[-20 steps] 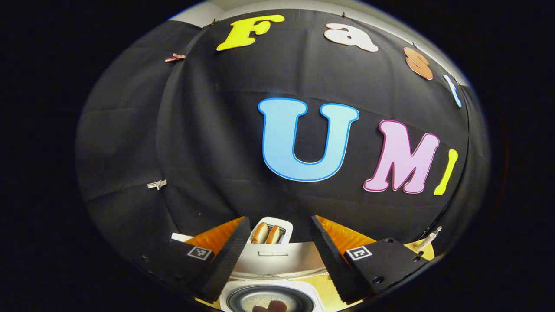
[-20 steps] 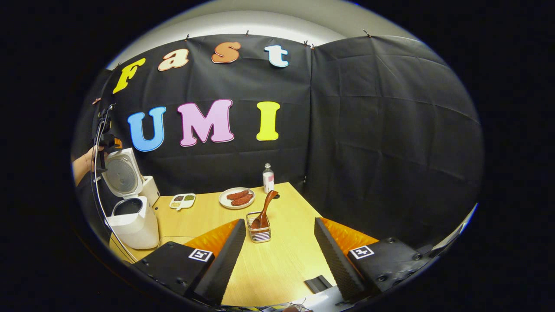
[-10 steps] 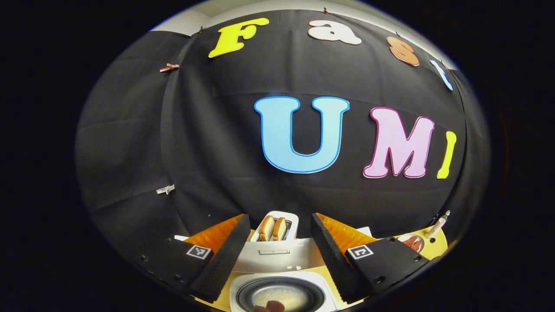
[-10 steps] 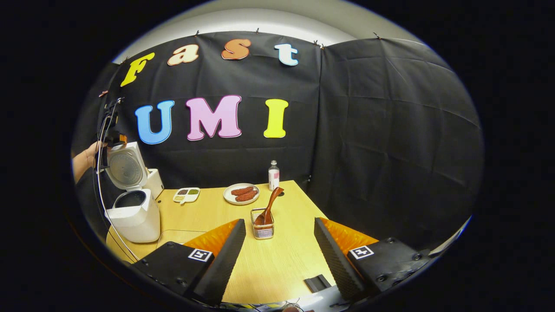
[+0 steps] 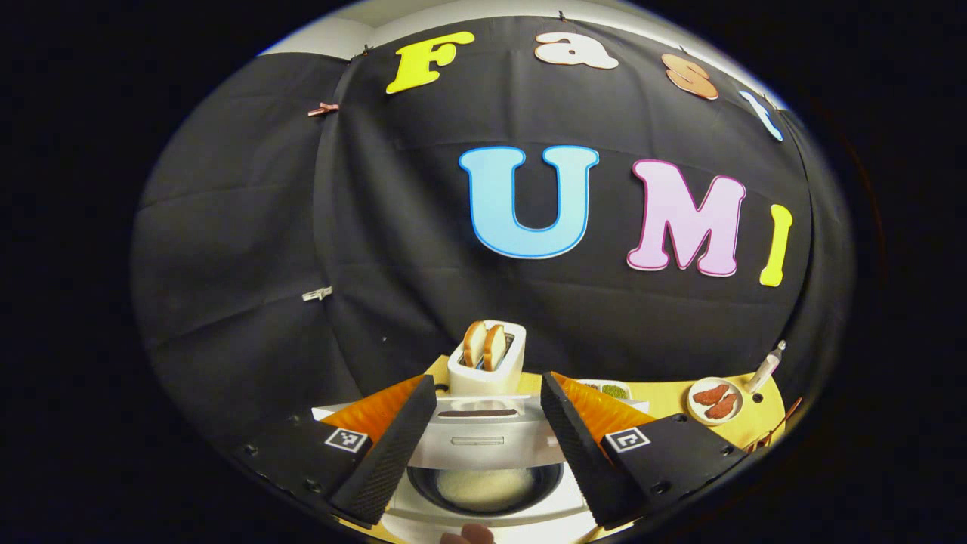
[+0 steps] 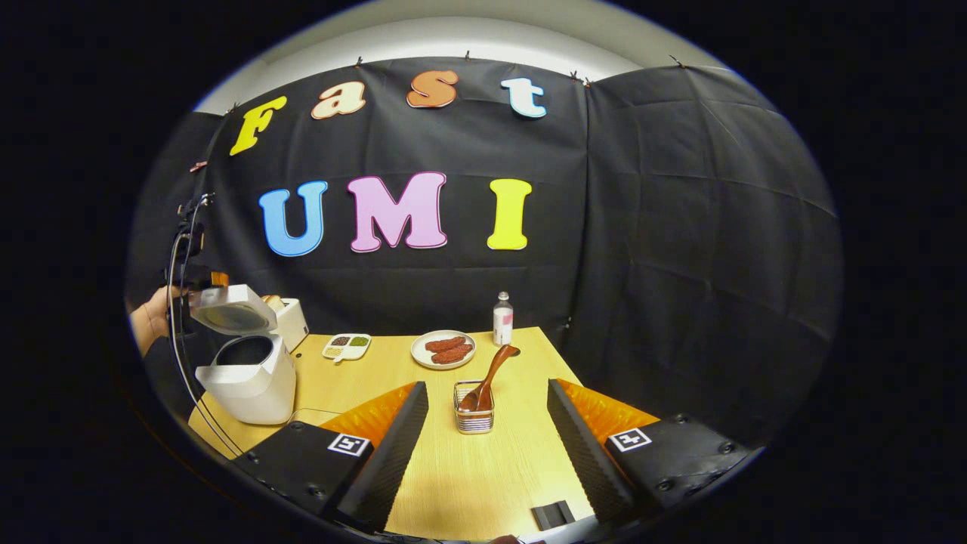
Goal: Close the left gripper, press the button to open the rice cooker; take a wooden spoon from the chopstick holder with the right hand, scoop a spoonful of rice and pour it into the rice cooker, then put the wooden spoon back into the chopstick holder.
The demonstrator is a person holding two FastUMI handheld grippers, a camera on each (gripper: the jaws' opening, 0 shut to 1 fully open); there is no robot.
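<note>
Rice cooker (image 6: 249, 378) lid (image 6: 230, 310) lower than before

No readable text, brand or number – the bottle (image 6: 502, 318) bears a label too small to make out – gripper markers are patterns only

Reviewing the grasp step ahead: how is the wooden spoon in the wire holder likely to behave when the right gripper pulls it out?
The wooden spoon looks rigid, so it probably won't bend. It leans at a tilt with its handle free above the wire holder, so it may swing when touched. The holder looks small and light and might tip or drag along the table.
</note>
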